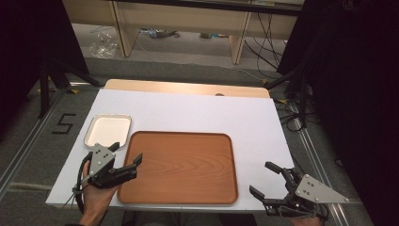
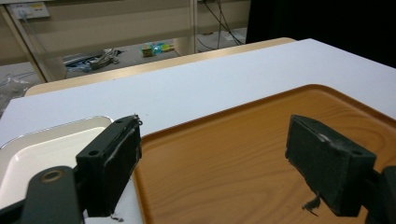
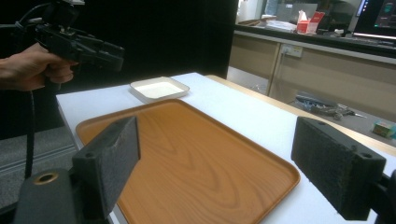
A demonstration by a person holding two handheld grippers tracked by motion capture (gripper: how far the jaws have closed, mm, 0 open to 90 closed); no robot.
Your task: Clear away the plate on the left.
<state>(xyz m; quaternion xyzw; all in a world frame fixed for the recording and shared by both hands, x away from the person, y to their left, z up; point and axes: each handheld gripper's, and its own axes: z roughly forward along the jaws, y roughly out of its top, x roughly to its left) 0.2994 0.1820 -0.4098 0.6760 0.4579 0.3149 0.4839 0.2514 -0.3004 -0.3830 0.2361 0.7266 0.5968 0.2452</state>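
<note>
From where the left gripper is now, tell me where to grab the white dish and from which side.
Probably take the white dish by its near rim, the raised lip facing the left gripper, coming from the person's side. The dish is shallow and lies flat, so only the thin rim gives the open jaws something to pinch. Its right edge sits close to the tray, leaving little room there.

— What do we have beyond the white table top [image 1: 197, 110]?

— We see its pale wood edge [image 1: 188, 88], then grey carpet [image 1: 188, 70] running to light wooden furniture legs [image 1: 123, 28] and a lower panel.

— And on the floor?

— Black cables [image 1: 266, 37] at the right, crumpled clear plastic [image 1: 104, 47] at the left, a black "5" mark [image 1: 64, 124]. Dark curtains [image 1: 357, 70] flank both sides.
</note>
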